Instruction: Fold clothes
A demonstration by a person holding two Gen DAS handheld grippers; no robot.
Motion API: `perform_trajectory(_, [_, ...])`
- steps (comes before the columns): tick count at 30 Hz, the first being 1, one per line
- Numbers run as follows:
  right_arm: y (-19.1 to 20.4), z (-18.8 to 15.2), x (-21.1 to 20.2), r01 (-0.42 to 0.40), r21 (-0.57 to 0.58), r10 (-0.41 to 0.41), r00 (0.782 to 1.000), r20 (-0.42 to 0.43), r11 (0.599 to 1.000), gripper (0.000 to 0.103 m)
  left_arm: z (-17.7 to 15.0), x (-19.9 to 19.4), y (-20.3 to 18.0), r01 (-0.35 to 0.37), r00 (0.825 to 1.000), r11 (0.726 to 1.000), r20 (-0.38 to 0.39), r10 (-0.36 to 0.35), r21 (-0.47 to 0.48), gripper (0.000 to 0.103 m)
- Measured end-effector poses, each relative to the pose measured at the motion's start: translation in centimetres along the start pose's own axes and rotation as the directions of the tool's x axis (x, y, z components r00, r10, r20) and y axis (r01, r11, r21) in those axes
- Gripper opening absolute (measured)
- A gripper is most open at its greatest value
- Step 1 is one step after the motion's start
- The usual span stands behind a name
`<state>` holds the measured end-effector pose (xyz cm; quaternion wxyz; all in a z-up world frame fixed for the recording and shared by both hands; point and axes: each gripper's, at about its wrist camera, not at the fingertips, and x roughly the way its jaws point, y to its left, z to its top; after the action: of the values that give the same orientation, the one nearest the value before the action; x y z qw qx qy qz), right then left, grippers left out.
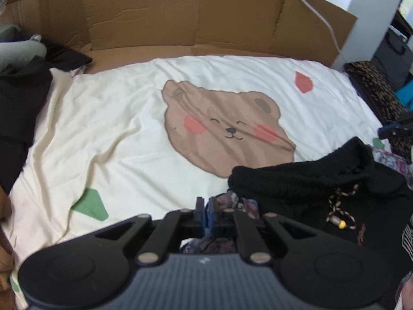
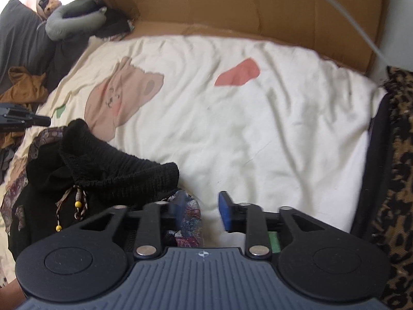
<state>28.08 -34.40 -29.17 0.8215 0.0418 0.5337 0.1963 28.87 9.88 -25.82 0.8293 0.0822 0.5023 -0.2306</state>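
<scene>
Cream bedspread (image 1: pixel 108 118) with bear print covers the bed. Flattened cardboard (image 1: pixel 180 18) lines the far edge. Leopard-print fabric (image 2: pixel 397 170) borders one side.

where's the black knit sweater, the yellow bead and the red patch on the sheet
black knit sweater (image 1: pixel 296 178), left wrist view, on its ribbed knit edge
yellow bead (image 1: pixel 342 224), left wrist view, on the bead's middle
red patch (image 2: pixel 238 75), right wrist view, centre of the printed shape

bed (image 1: pixel 116 118) under cream bear-print cover; black knit garment (image 1: pixel 296 180) on it.
</scene>
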Motion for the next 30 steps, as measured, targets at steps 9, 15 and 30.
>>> perform_trajectory(9, [-0.1, -0.1, 3.9, -0.043, 0.026, 0.046, 0.993, -0.11, 0.999, 0.038, 0.6, 2.2, 0.1, 0.068, 0.998, 0.997, -0.019, -0.067, 0.027, 0.022])
perform_trajectory(15, [0.8, -0.5, 5.2, -0.005, -0.024, 0.001, 0.988, -0.155, 1.0, 0.039, 0.5, 4.8, -0.3, 0.101, 0.993, 0.994, -0.072, -0.098, 0.041, 0.04])
perform_trajectory(30, [5.5, -0.8, 5.5, 0.103, -0.244, -0.146, 0.976, -0.162, 0.964, 0.033, -0.9, 6.8, -1.5, 0.117, 0.984, 0.993, -0.139, -0.112, 0.031, 0.018])
